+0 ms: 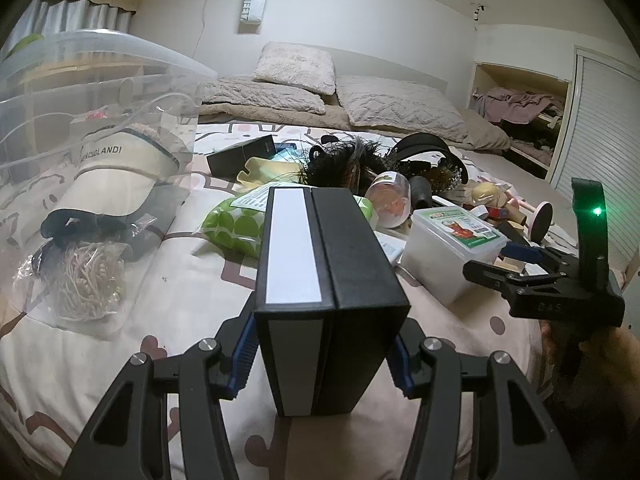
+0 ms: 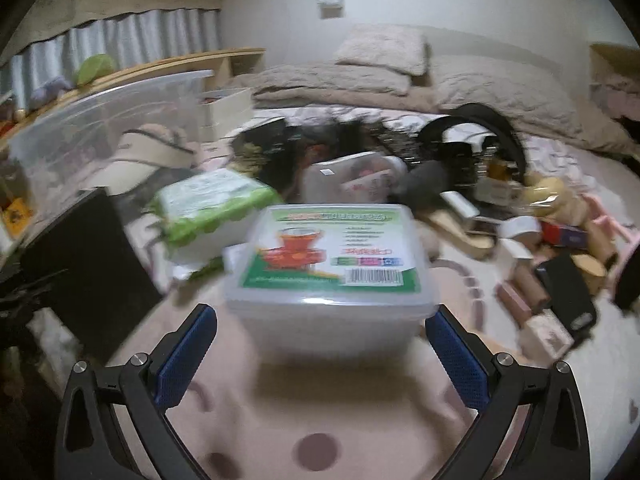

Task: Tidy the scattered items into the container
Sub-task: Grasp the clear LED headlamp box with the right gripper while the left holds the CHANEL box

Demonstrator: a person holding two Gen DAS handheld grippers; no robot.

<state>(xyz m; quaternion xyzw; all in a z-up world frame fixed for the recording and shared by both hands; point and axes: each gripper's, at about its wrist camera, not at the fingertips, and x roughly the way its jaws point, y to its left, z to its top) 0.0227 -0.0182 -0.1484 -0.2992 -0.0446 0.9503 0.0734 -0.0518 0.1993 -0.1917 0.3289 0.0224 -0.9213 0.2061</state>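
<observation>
While the clear bin (image 1: 100, 92) on the bed (image 1: 192, 280) holds only a cap (image 1: 120, 168) and some bagged bits, the left claw (image 1: 320, 356) grips a black box (image 1: 320, 264), the right claw (image 2: 320, 340) gapes wide before a lidded white tub (image 2: 332, 264), and most of the clutter lies unsorted beyond.

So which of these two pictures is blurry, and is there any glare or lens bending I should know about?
Right wrist view: motion-smeared all over, so the white lidded tub has a label that is hard to read. Left wrist view: sharp; the black box is crisp, with reflections on the clear bin and flare from a green light. Both views: fisheye bending and dark corners.
</observation>
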